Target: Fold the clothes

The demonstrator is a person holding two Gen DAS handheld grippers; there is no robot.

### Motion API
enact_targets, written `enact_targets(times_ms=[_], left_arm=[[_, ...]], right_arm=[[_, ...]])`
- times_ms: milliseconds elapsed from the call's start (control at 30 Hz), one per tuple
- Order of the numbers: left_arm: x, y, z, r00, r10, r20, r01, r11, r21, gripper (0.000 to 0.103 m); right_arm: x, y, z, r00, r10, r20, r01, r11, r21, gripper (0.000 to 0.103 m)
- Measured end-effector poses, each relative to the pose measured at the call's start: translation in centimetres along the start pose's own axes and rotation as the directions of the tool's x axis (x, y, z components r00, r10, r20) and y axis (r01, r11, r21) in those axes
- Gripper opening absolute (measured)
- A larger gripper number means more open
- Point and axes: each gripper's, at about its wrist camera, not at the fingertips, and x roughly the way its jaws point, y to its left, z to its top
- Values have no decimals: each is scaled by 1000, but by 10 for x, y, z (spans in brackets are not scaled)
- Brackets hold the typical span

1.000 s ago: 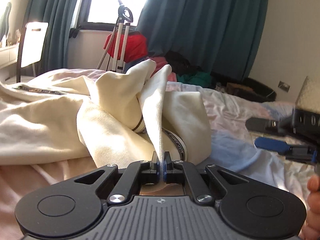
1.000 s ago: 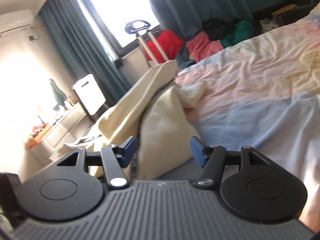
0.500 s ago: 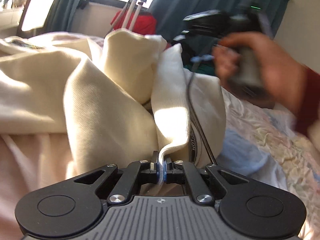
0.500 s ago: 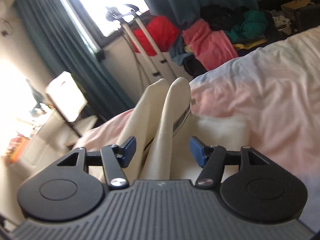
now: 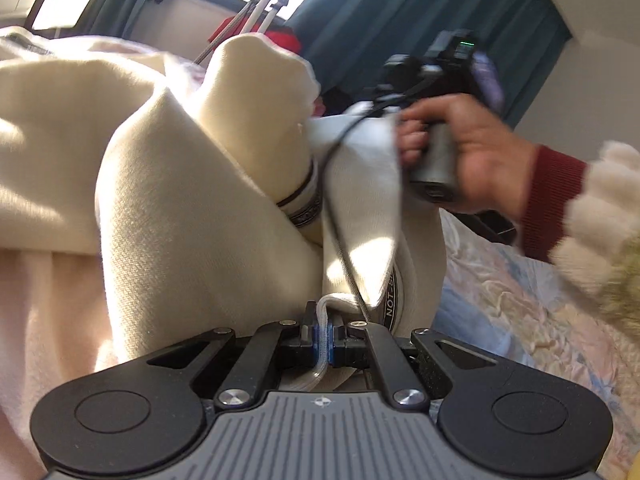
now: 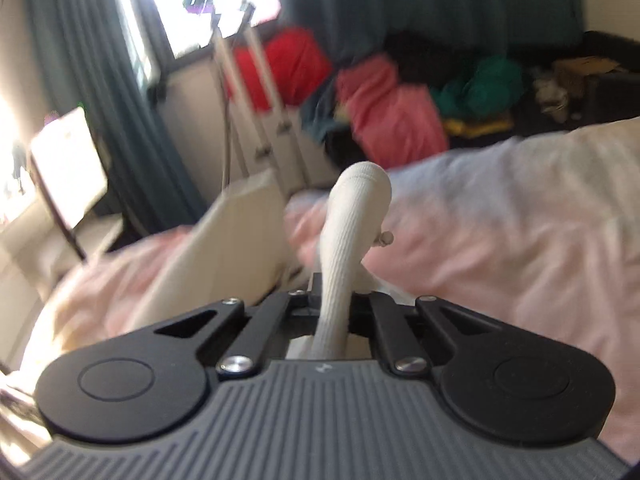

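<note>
Cream garment [image 5: 192, 216] with fine ribbed weave, clamped between blue pads [image 5: 318, 338] of black left gripper [image 5: 322, 340]. Just beyond the fingers, dark band with pale letters [image 5: 390, 292] along the hem. Right of the fingers, pastel bedsheet [image 5: 520, 304] in pink, blue and yellow patches; left of them, plain pale pink. Ahead of the fingers, dark red cuff [image 5: 550, 200] on the hand [image 5: 476, 152]. Off-white ribbed fabric [image 6: 348, 240] between fingers of black right gripper [image 6: 330, 308]. Far ahead, teal curtains [image 6: 420, 0], red, pink and green clothes pile [image 6: 392, 108].
</note>
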Motion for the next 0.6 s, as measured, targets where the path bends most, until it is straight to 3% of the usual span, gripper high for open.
enact_targets(times_ms=[133,267,367,500,600], left_arm=[[-8,-13,2,998,4,55,-10,994,106,4],[-19,-25,5,998,-24,60,13,984,176,5],[-26,-32,5,998,-55,35,47,978,203,9],[-38,-41,2,997,-73,17,68,973,223,13],[-37,-64,-8,999,-45,-9,46,971,234,17]], right_arm=[[-75,-64,18,990,-56,128,45,995,91,5],[-142,-149,-7,983,-154,103,119,951,286,6],[-186,-208,-51,978,-206,46,163,878,450,6],[-227,-261,-115,976,-216,-4,177,787,591,6],[-236,-286,-153,977,-175,-120,207,671,712,7]])
